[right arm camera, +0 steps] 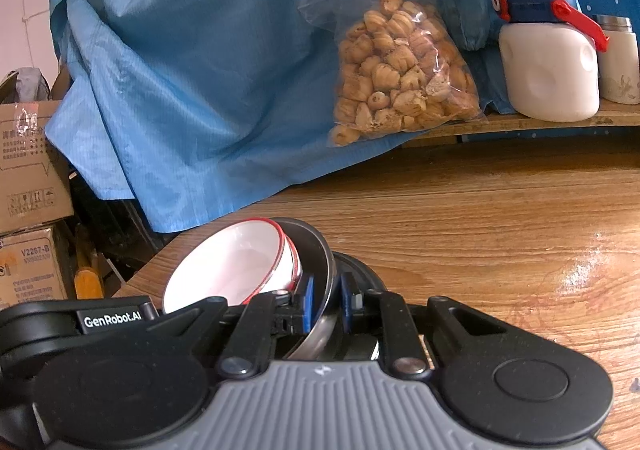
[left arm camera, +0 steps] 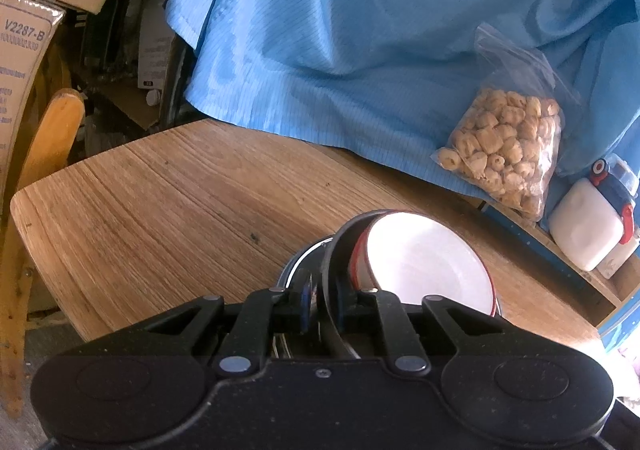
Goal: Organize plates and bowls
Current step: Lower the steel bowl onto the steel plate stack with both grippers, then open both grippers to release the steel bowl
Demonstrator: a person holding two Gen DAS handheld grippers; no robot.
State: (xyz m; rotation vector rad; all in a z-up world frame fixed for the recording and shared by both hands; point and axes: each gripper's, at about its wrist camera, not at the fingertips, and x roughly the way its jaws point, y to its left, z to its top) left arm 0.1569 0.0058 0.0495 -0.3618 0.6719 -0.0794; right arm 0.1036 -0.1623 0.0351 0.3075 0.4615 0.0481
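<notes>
Wooden table (right arm camera: 500, 218): both grippers' jaws clamp the dark plate (right arm camera: 320, 250) holding a white bowl (right arm camera: 236, 266).

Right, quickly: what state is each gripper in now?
Left gripper: around the rim of the dark bowl; grip cannot be told.
Right gripper: closed on the dark bowl's rim.

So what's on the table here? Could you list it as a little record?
Surface: wooden table
Main item: white bowl with red rim, tilted inside a dark-rimmed dish
Left gripper: straddles the dish rim; grip unclear
Right gripper: shut on the dish rim
Behind: blue cloth, clear bag of snacks, white bottle with blue lid
</notes>
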